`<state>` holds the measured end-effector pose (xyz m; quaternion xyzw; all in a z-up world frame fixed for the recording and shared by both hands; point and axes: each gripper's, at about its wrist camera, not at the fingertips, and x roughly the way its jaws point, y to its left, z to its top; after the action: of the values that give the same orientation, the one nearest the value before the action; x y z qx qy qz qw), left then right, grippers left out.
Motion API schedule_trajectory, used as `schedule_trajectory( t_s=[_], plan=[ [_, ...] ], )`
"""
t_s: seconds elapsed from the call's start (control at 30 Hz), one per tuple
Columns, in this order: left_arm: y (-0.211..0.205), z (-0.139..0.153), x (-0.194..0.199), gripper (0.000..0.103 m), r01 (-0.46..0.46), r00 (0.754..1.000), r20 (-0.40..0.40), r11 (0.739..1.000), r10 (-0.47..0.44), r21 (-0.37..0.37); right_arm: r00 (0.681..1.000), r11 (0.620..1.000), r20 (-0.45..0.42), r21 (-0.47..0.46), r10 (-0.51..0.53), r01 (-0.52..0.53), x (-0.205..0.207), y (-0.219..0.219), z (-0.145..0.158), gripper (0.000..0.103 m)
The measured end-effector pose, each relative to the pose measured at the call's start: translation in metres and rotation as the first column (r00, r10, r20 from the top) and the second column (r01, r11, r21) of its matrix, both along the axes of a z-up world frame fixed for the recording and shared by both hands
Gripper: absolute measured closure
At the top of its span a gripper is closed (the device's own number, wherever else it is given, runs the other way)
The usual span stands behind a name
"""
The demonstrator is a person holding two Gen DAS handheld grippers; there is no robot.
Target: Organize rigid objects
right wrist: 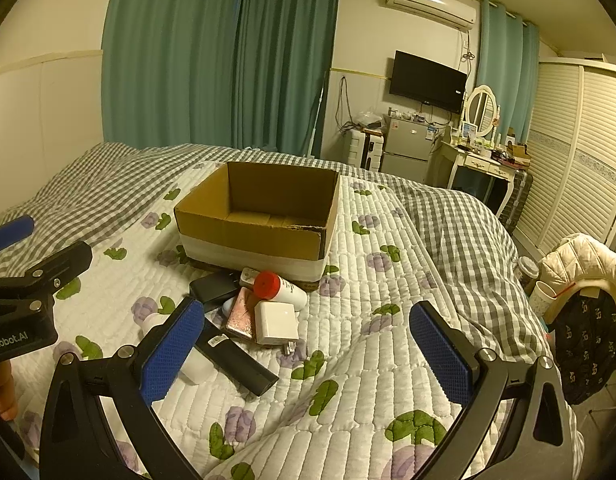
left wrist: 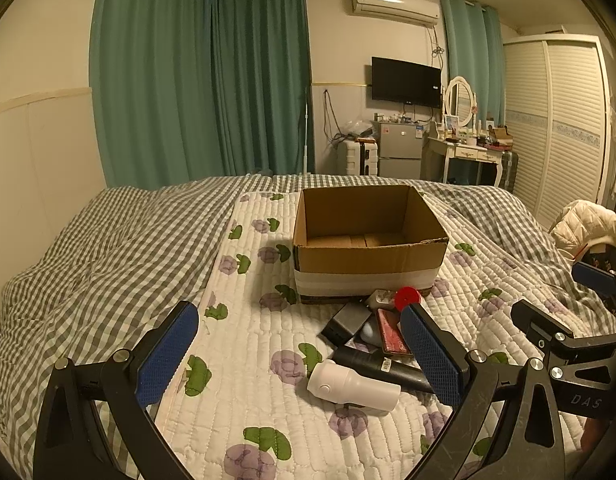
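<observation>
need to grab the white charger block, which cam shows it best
The right wrist view: the white charger block lies fully exposed, prongs facing the camera. In the left wrist view it can't be made out; the left gripper's finger covers that spot.

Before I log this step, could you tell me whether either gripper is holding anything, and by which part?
Nothing is held: the left gripper and right gripper are both open and empty above the quilt.

We're in a home bedroom here: a bed (left wrist: pixel 120 248) under a grey checked duvet and a flowered quilt (right wrist: pixel 348 360), teal curtains (left wrist: pixel 196 80) along the wall, an air conditioner (left wrist: pixel 394 4) above a wall-mounted TV (left wrist: pixel 406 82). There's a vanity with an oval mirror (right wrist: pixel 482 114), a small fridge (left wrist: pixel 400 148), and a louvred white wardrobe (right wrist: pixel 580 152).
</observation>
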<state>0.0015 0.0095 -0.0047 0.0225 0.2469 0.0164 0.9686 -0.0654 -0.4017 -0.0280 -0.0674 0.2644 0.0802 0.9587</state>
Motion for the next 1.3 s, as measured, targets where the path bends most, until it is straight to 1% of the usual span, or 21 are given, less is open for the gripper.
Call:
schedule_trajectory(
  t_s=[0.4, 0.47, 0.67, 0.77, 0.83, 1.0, 1.13, 1.3],
  plan=[
    [0.002, -0.005, 0.003, 0.000, 0.004, 1.000, 0.000, 1.000, -0.004, 0.003, 1.000, 1.000, -0.010, 0.000, 0.009, -0.009, 0.000, 0.003, 0.000, 0.000],
    [-0.004, 0.000, 0.000, 0.000, 0.002, 1.000, -0.001, 1.000, -0.002, 0.005, 1.000, 1.000, -0.011, 0.001, 0.009, -0.009, 0.000, 0.003, 0.000, 0.000],
    [-0.005, -0.011, 0.011, 0.000, -0.002, 0.999, -0.036, 1.000, 0.002, 0.008, 0.999, 1.000, -0.031, -0.009, 0.015, -0.015, 0.008, 0.002, -0.002, 0.000],
    [-0.005, -0.020, 0.017, 0.000, -0.011, 0.998, -0.065, 1.000, 0.012, 0.011, 0.998, 1.000, -0.056, -0.026, 0.013, -0.015, 0.021, 0.001, -0.009, 0.000],
    [-0.004, -0.027, 0.027, 0.000, -0.019, 0.996, -0.091, 1.000, 0.020, 0.012, 0.996, 0.999, -0.093, -0.040, 0.016, -0.020, 0.034, 0.001, -0.015, 0.000],
    [-0.003, -0.045, 0.057, 0.000, -0.033, 0.987, -0.160, 0.999, 0.035, 0.016, 0.977, 1.000, -0.210, -0.008, 0.028, -0.030, 0.074, 0.002, -0.035, 0.000],
    [-0.004, -0.060, 0.086, 0.000, -0.044, 0.978, -0.203, 0.998, 0.050, 0.035, 0.968, 0.997, -0.249, -0.060, 0.034, -0.051, 0.104, 0.020, -0.053, 0.000],
    [-0.002, -0.079, 0.116, 0.000, -0.060, 0.962, -0.262, 0.997, 0.073, 0.057, 0.945, 0.984, -0.319, -0.130, 0.077, -0.124, 0.145, 0.049, -0.082, 0.003]
  ],
)
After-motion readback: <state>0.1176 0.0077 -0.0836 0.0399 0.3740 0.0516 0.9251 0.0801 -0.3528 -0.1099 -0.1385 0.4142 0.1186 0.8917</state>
